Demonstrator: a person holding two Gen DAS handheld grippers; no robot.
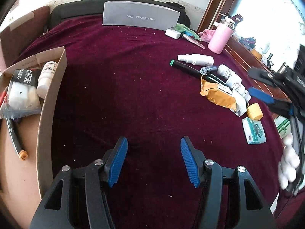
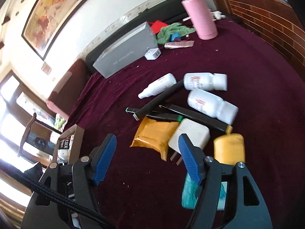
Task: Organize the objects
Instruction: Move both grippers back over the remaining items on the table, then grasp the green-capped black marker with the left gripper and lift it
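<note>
Maroon cloth (image 1: 133,87) covers the table, speckled with crumbs; grey shoe box (image 1: 140,16) stands at the back edge against the wall. Left gripper (image 1: 153,160) hovers over bare cloth, jaws wide, nothing between them. Cardboard box (image 1: 51,103) sits just left of it, holding a white pill bottle (image 1: 45,79), a black-and-white packet (image 1: 22,91) and a marker with an orange cap (image 1: 16,139). Right gripper (image 2: 147,160) also wide apart, holding nothing, low above the cloth near the clutter pile. Pile on the right side: orange foil pouch (image 2: 155,137), white charger (image 2: 189,134) touching it, yellow bottle (image 2: 228,147) just beside the right finger, teal box (image 2: 188,192) partly hidden behind that finger. Farther back, two white bottles (image 2: 207,101), a spray bottle (image 2: 159,85) and black markers (image 2: 160,100) lie crossed. Pink thermos (image 2: 200,13) upright at the far edge, green rag (image 2: 171,31) near it.
</note>
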